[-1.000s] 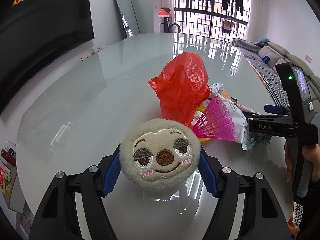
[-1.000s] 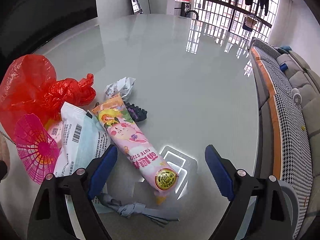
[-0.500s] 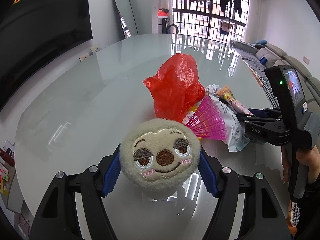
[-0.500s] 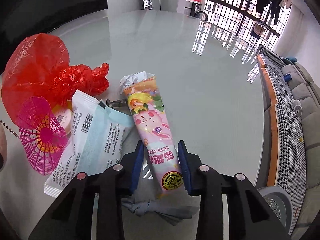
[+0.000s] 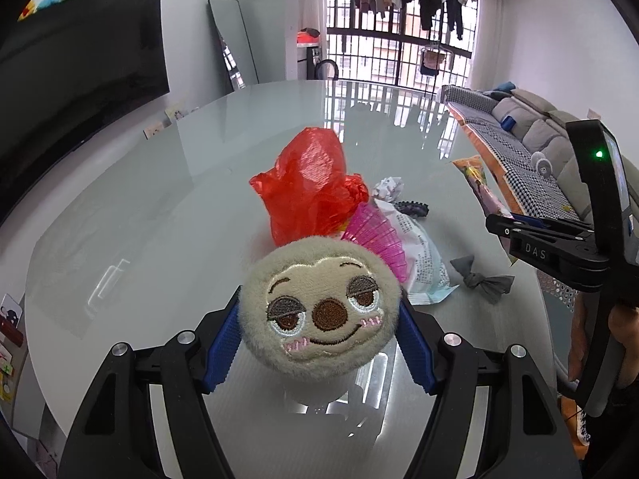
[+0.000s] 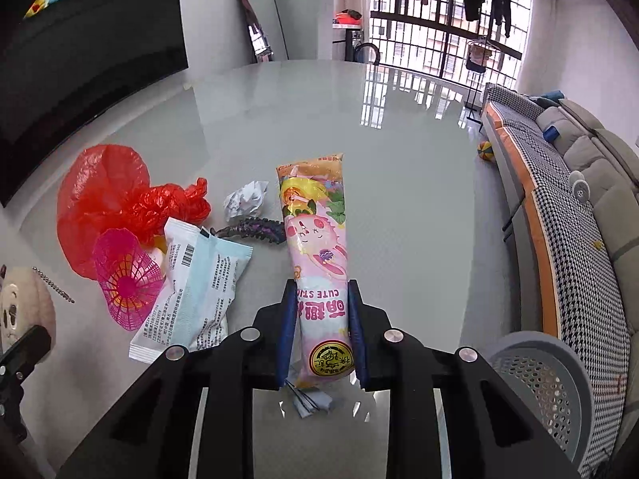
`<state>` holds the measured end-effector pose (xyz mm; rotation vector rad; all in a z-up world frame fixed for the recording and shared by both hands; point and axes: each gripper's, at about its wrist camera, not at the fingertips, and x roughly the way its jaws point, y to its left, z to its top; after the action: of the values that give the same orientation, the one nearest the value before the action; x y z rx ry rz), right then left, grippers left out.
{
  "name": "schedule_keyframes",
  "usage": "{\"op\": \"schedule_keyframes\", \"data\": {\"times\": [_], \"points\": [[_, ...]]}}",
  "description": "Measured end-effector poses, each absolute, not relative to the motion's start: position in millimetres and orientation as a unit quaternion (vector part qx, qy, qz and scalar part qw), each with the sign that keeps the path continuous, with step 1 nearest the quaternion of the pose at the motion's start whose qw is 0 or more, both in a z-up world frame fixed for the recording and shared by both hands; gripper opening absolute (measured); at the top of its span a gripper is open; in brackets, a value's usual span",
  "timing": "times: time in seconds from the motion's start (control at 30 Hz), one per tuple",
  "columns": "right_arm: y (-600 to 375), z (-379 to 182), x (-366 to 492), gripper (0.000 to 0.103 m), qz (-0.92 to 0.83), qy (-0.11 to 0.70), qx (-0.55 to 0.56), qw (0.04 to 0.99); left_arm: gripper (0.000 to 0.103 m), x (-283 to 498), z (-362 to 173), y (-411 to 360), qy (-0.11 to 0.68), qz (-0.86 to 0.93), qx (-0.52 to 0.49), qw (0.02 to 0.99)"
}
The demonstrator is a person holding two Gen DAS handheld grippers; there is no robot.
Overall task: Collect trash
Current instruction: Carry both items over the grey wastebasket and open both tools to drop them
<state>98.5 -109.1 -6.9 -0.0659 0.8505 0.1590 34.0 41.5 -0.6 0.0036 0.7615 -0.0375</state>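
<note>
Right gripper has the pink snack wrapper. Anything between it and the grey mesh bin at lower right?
Nothing visible. The right gripper holds the pink snack wrapper above the table; the grey mesh bin sits beyond the table edge.

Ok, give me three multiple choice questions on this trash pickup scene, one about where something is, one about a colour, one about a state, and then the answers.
1. Where is the grey perforated bin?
A. beyond the table's right edge, near the sofa
B. on the table beside the red bag
C. under the mirror

2. What colour is the crumpled plastic bag?
A. blue
B. red
C. green

3. What is the right gripper doing?
A. open above the table
B. shut on the plush toy
C. shut on the pink snack wrapper

Answers: 1 A, the right wrist view shows it low at the right, off the table. 2 B, it is bright red in both views. 3 C, both blue pads press the wrapper's sides; the plush toy sits in the left gripper.
</note>
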Motion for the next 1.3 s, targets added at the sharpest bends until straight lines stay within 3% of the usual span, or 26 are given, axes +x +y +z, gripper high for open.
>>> {"op": "schedule_keyframes", "data": {"times": [0.37, 0.73, 1.3], "points": [[-190, 15, 17, 0.024, 0.005, 0.393, 0.039, 0.919, 0.068, 41, 13, -40, 0.356, -0.109, 0.023, 0.928], [-288, -17, -50, 0.024, -0.097, 0.424, 0.098, 0.895, 0.068, 38, -1, -157, 0.374, -0.219, 0.070, 0.899], [-354, -57, -64, 0.025, -0.117, 0.444, 0.155, 0.875, 0.071, 42, -36, -255, 0.405, -0.272, 0.115, 0.865]]}}
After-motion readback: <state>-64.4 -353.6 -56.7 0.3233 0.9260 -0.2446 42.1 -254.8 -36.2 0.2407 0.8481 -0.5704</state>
